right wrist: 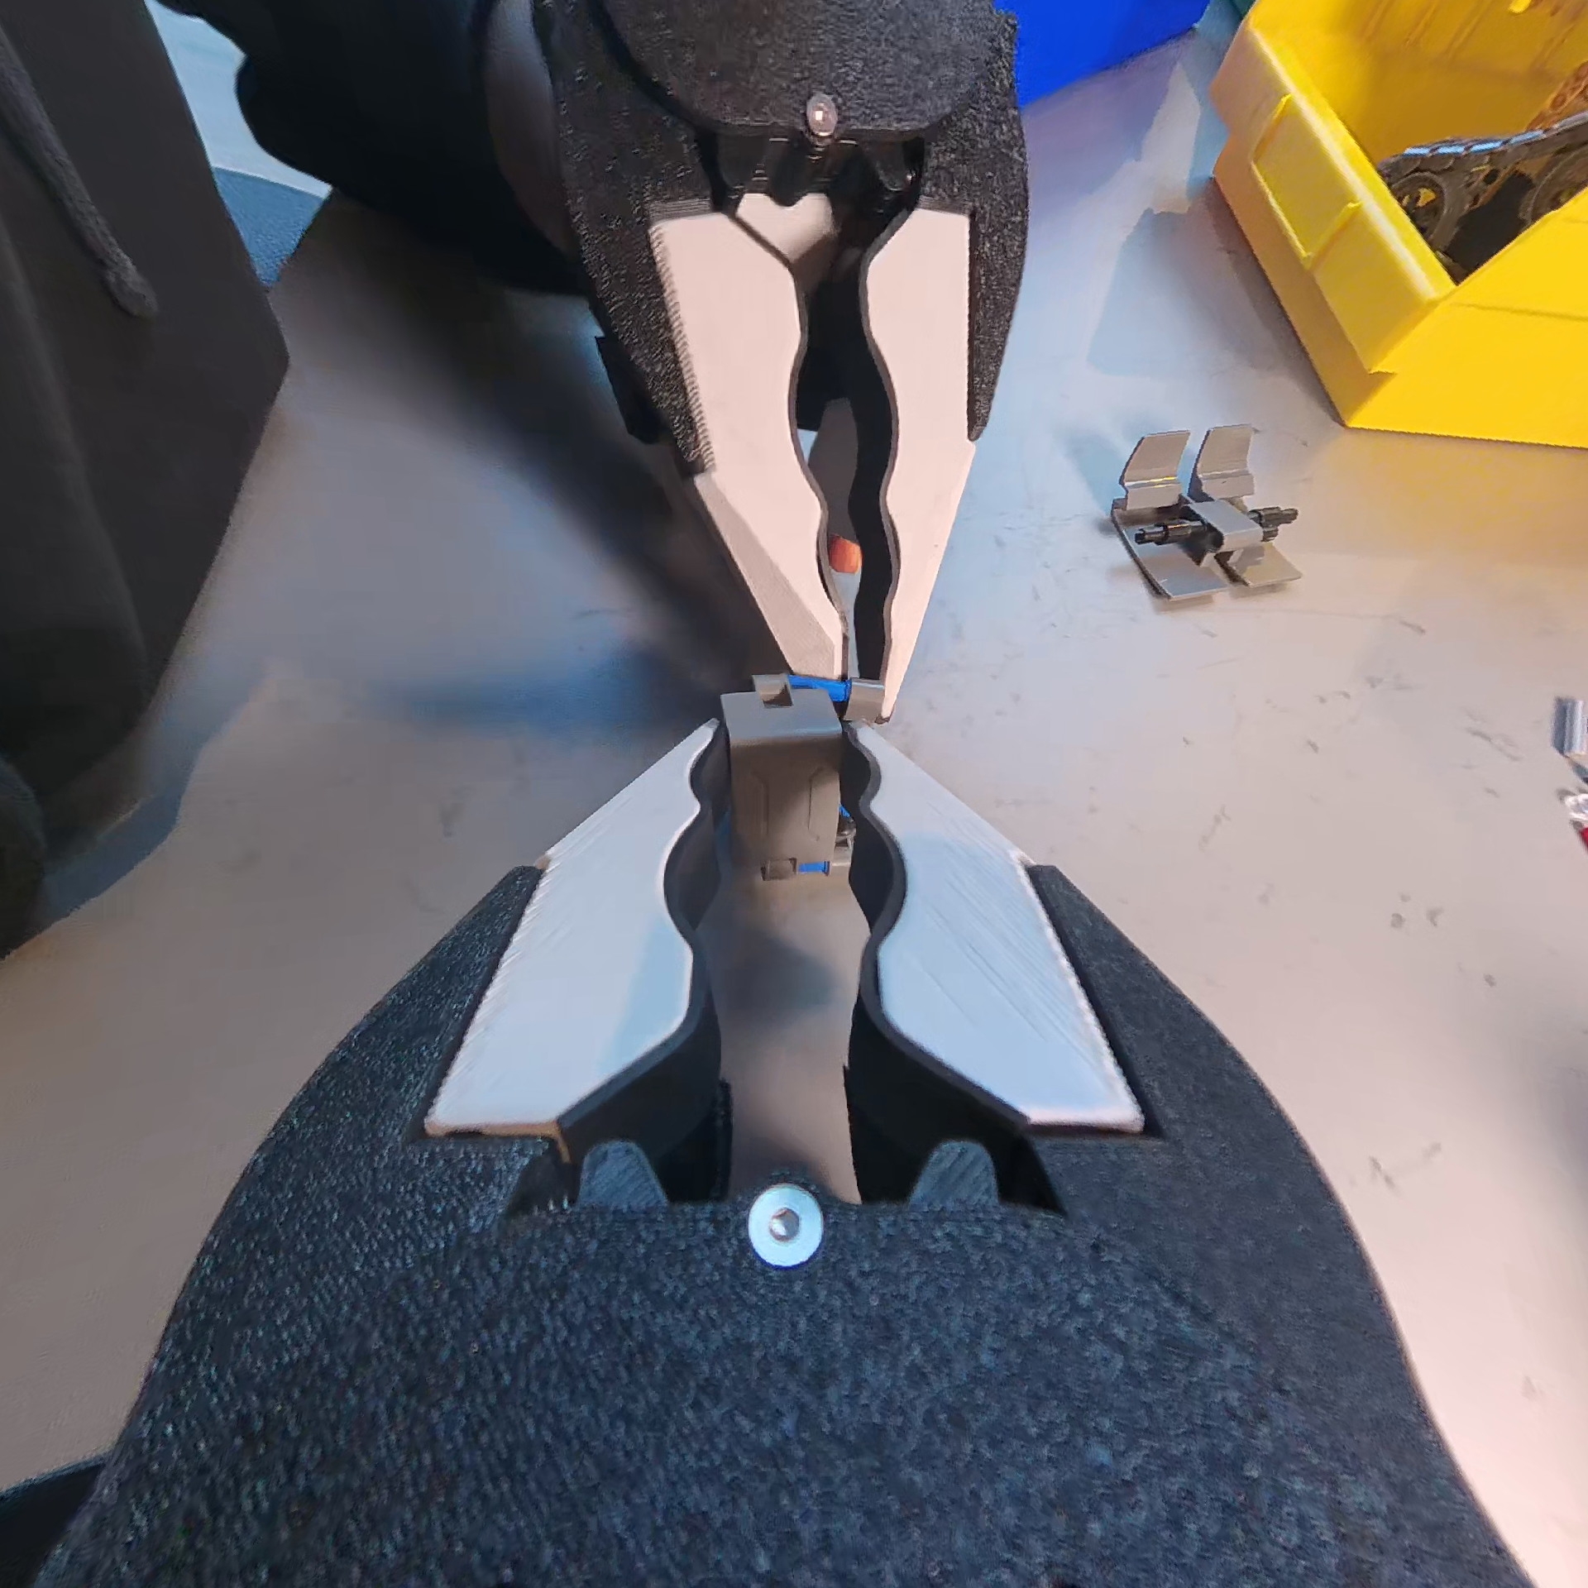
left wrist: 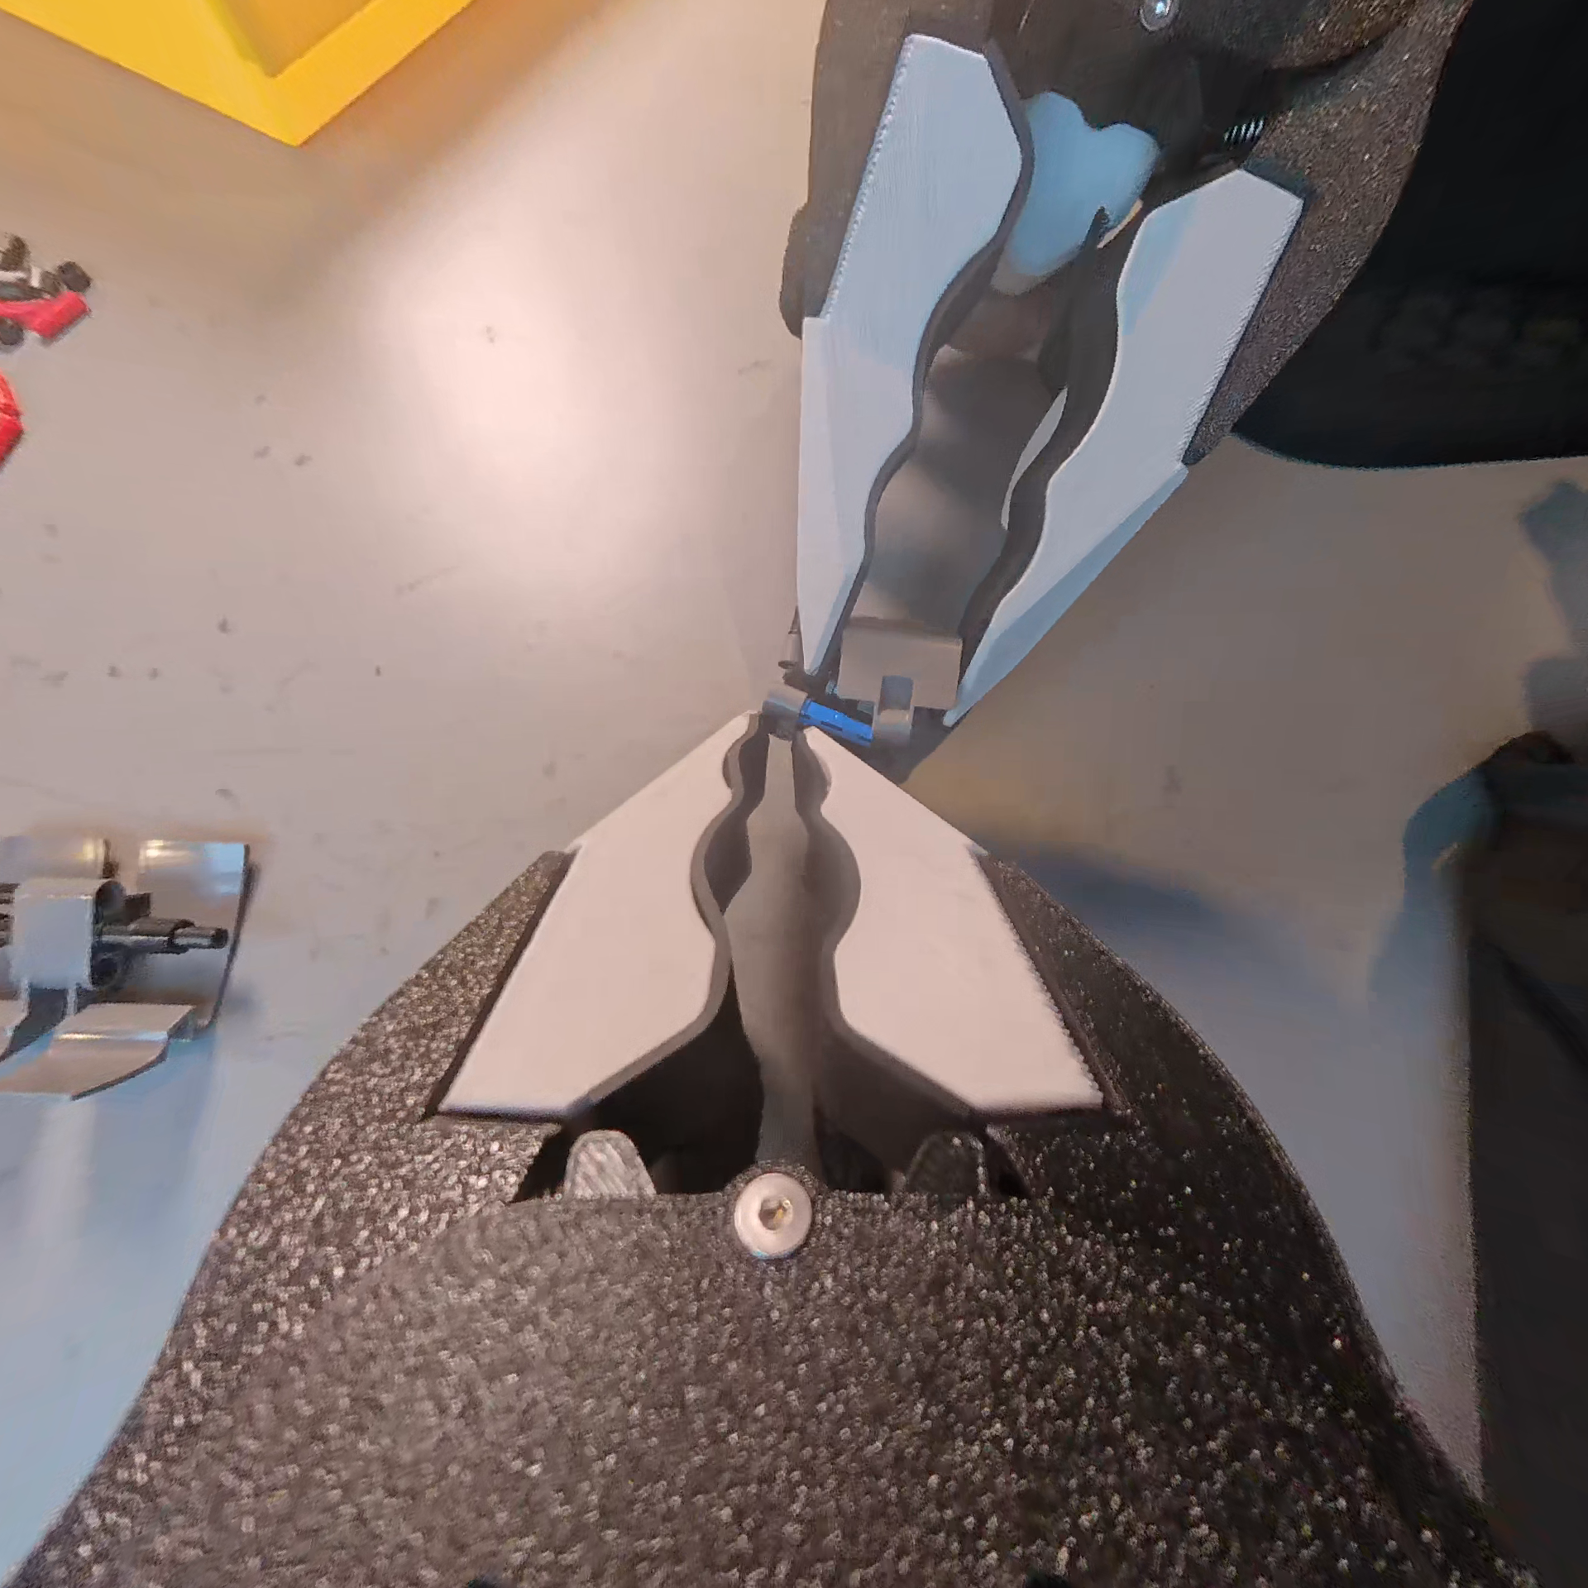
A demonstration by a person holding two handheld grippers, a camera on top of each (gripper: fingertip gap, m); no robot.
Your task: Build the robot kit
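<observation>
In the left wrist view my left gripper (left wrist: 778,730) is shut on a small grey connector (left wrist: 780,709) at the end of a blue pin (left wrist: 829,715). The right gripper (left wrist: 881,696) comes in from above, shut on a grey panel piece (left wrist: 898,666) that carries the pin. In the right wrist view my right gripper (right wrist: 782,730) grips the sides of that grey panel piece (right wrist: 778,790) above the table. The left gripper (right wrist: 862,679) faces it from the far side, pinching the small grey connector (right wrist: 866,698) on the blue pin (right wrist: 816,685). The two grippers meet tip to tip.
A yellow bin (right wrist: 1418,284) with dark chain-like parts stands at the back right; it also shows in the left wrist view (left wrist: 284,60). A grey finned assembly (right wrist: 1203,524) (left wrist: 112,954) lies on the table. Red parts (left wrist: 43,301) lie far left. A person's dark clothing (right wrist: 103,344) is at left. My two grippers' fingertips are within a few centimetres of each other.
</observation>
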